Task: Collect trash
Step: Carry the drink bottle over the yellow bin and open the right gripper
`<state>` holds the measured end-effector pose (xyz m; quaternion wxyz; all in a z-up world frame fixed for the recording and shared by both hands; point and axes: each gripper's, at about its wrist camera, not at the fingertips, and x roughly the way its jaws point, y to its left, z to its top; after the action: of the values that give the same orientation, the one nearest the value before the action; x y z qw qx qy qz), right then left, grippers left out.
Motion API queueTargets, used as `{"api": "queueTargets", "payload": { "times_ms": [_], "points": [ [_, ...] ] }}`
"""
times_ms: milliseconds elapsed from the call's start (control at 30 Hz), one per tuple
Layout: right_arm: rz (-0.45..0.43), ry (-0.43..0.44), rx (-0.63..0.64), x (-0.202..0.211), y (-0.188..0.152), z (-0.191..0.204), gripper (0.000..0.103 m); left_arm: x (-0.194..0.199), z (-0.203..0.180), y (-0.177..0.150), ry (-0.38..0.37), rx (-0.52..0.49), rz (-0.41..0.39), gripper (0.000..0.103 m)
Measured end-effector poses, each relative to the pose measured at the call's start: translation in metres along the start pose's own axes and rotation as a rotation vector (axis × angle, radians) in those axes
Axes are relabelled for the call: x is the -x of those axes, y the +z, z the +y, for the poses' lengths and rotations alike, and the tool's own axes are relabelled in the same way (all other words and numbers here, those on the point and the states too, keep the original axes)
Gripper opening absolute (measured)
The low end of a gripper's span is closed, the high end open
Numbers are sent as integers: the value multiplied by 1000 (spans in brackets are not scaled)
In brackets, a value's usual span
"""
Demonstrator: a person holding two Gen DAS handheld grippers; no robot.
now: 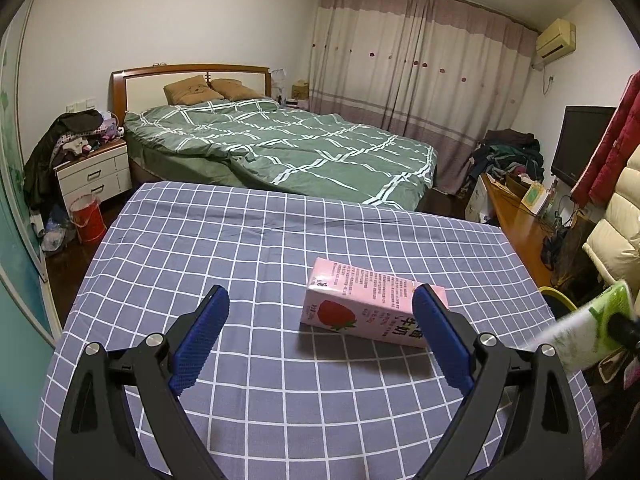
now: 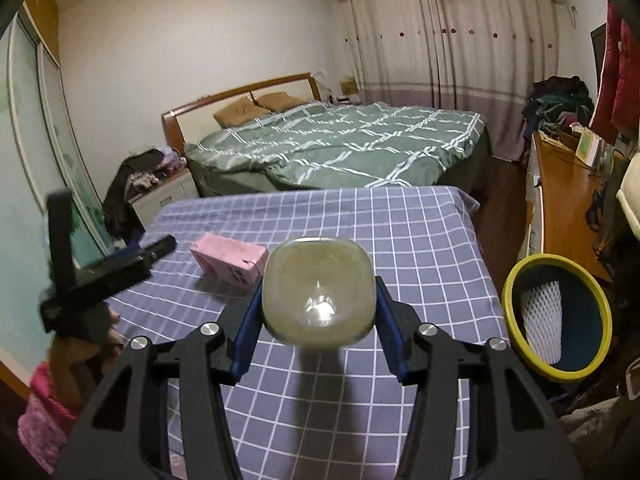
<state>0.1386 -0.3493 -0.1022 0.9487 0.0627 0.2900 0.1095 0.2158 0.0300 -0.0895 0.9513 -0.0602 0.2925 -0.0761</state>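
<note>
From the left wrist view, your left tool (image 1: 320, 336) sits low over the surface (image 1: 200, 240), angled down toward the checked cloth, jaws spread wide with nothing between the blue pads (image 1: 200, 336). The pink carton (image 1: 372, 304) lies flat on its side on the cloth, just past the right-hand pad, which overlaps its near end in the picture; I can't tell whether they touch. At the far right edge you can catch a blurred green-and-white bottle (image 1: 588, 328) up in the air beyond the surface's edge, with a dark tip of the other tool on it.

From the right wrist view, your right tool (image 2: 318, 316) is tilted down and raised off the surface (image 2: 420, 240), and it's got that bottle (image 2: 318, 292) clamped between both pads. You're looking straight at its clear, squarish bottom, and its shadow falls on the cloth below. The carton (image 2: 230, 262) is on the surface just left of the bottle, still lying down. The left tool (image 2: 132, 260) shows at the left edge, your hand (image 2: 84, 332) gripping it below. Off the surface's right side, down on the floor, there's the bin (image 2: 558, 316) with the yellow rim, a piece of white foam net (image 2: 542, 320) standing inside.
</note>
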Motion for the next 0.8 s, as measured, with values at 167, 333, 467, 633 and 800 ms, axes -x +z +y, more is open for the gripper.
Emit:
{"api": "queueTargets", "payload": {
  "times_ms": [167, 333, 467, 633, 800],
  "points": [
    [9, 7, -12, 1, 2, -7, 50, 0, -1, 0, -1, -6, 2, 92],
    [7, 30, -33, 3, 0, -10, 50, 0, -3, -2, 0, -8, 8, 92],
    [1, 66, -80, 7, 2, -22, 50, -2, -3, -2, 2, -9, 12, 92],
    [-65, 29, -118, 21, 16, -47, 50, -6, -3, -2, 5, -8, 21, 92],
    [-153, -122, -165, 38, 34, -96, 49, -7, -2, -2, 0, -1, 27, 92]
  ]
}}
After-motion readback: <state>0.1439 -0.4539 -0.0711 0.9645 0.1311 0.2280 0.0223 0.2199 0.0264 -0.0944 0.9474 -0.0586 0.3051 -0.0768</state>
